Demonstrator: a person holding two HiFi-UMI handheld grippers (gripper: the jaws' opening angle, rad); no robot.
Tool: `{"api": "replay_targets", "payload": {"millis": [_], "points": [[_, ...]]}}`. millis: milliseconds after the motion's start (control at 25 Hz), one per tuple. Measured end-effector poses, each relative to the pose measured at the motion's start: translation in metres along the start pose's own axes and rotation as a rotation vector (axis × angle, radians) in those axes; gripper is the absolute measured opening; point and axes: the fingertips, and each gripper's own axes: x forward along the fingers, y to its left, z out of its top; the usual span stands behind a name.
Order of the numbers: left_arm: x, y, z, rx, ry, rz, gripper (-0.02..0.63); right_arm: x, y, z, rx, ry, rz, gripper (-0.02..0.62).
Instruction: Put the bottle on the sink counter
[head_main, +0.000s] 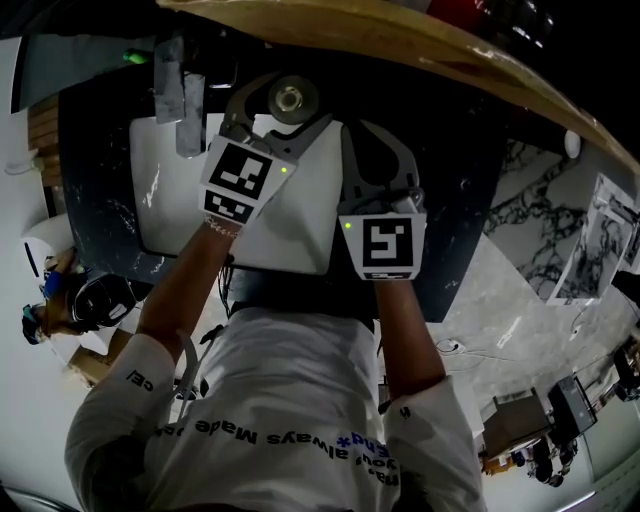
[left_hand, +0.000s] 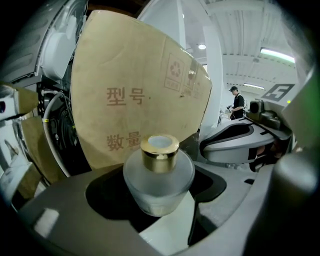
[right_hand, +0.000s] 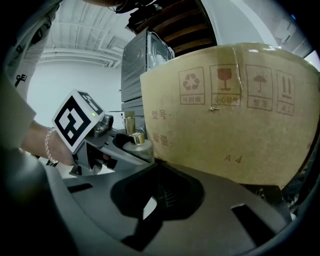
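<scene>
One bottle (left_hand: 159, 175), frosted glass with a gold cap, upright and clamped between the jaws of the left tool (head_main: 280, 112); carried in the air over the white sink (head_main: 300, 235), not yet on the counter (head_main: 95, 205). The grip lay on the rounded body below the cap, likely so that the bottle could be set down level on its base. One right tool (right_hand: 156, 202), jaws narrow, nearly together, nothing between them; held just beside the left tool, apparently idle, since a one-tool carry needed no help. One cardboard box (right_hand: 235, 110), printed with handling symbols, stood close behind both tools; it left little room ahead, so the placement would probably go to the dark rim at a side of the basin. Counter: dark veined stone round the sink. Floor (head_main: 520, 300): pale veined slabs to the right. Room: hall-like, white ceiling with strip lights (left_hand: 277, 54); one person (left_hand: 235, 102) stood well off in the background
</scene>
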Motion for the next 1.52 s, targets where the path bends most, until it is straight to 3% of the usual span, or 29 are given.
{"api": "replay_targets", "payload": {"millis": [1280,1520], "points": [[0.025,0.009,-0.009,0.019,-0.004,0.011,0.328,-0.007,-0.009,-0.012,0.019,0.028,-0.017,0.018],[0.024,0.009,-0.005,0.061,-0.018,0.042,0.329,-0.019,-0.010,-0.006,0.016,0.027,-0.029,0.018]]}}
